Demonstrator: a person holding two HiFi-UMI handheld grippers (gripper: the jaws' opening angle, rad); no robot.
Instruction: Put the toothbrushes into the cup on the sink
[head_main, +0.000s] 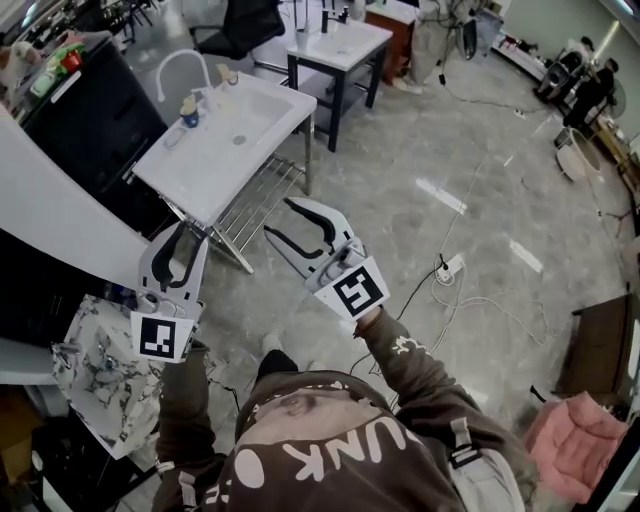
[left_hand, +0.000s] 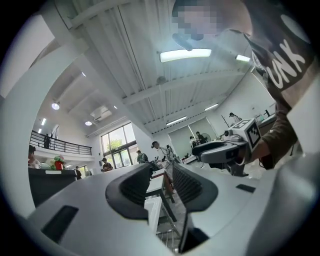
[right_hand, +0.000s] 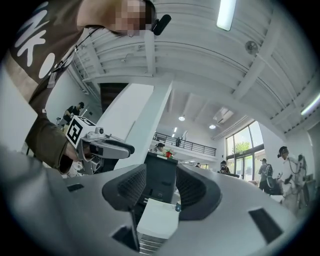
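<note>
Two tongs wide, empty: L tongs, R tongs, near sink.

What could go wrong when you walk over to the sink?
The cup looks small and stands close to the faucet; the wide-open left tool or right tool might knock it over. The sink sits on a thin metal stand, so a bump could shake it. The power strip on the floor could trip feet.

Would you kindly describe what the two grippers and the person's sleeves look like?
The left gripper and right gripper are white, their curved jaws lined with black ribbed pads; each carries a cube of black-and-white square markers. The sleeves are brown.
</note>
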